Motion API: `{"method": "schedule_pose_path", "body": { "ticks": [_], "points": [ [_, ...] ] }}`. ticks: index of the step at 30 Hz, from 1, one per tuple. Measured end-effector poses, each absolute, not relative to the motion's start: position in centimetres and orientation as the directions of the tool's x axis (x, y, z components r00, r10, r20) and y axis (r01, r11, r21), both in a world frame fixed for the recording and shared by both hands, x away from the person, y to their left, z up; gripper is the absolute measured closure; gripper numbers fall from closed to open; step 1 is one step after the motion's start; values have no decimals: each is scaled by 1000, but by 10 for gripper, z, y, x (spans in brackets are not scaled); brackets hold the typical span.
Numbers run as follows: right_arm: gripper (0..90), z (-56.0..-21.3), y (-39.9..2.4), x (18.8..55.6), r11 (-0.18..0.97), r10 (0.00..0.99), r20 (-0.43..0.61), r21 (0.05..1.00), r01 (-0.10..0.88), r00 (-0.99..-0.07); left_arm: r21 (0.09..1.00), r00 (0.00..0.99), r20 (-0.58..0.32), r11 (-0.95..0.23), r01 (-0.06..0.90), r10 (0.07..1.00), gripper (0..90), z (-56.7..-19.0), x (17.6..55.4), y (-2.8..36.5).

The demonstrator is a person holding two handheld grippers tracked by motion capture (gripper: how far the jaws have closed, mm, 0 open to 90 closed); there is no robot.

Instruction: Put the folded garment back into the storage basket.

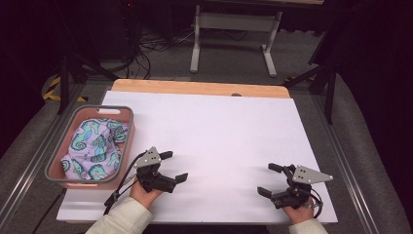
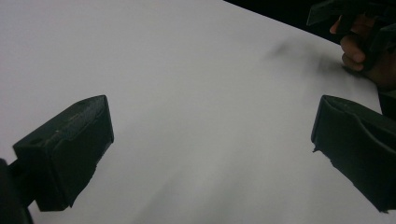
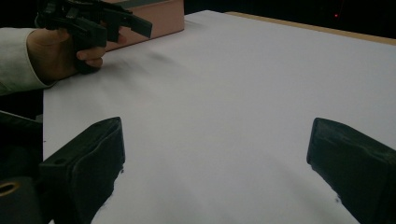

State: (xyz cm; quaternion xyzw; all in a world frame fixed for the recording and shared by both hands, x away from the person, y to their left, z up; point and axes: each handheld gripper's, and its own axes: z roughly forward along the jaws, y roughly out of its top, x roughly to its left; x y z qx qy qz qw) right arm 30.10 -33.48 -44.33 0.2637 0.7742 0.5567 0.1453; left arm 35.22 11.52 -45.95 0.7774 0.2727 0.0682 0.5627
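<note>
From the high view, the left tongs (image 1: 174, 166) and right tongs (image 1: 269, 179) rest low on the white bench (image 1: 219, 131), both spread and holding nothing, likely poised to start. The soft seahorse-print cloth (image 1: 95, 146) lies bunched in the pink basket (image 1: 125, 141), just beside the left tongs.

In the left gripper view, the matte black jaws gape over bare smooth sheet.

In the right gripper view, the jaws also stand wide; the basket's (image 3: 161, 16) hard wall sits beyond the left hand (image 3: 56, 53).

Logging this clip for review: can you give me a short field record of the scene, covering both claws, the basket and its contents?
left claw: open, holding nothing, beside the basket
right claw: open, holding nothing, over the white table cover
basket: pink, grey rim, at the table's left edge
cloth: seahorse print, bunched inside the basket
</note>
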Motion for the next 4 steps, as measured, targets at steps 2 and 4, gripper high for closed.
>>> {"method": "schedule_pose_path", "body": {
  "ticks": [2,4],
  "points": [
    [47,-443,-335,301,241,569,68,939,245,-819,912,840,-200,-219,348,504,0,-459,352,115],
    [47,-443,-335,301,238,571,69,940,246,-818,910,837,-199,-220,351,510,0,-460,352,115]
  ]
}}
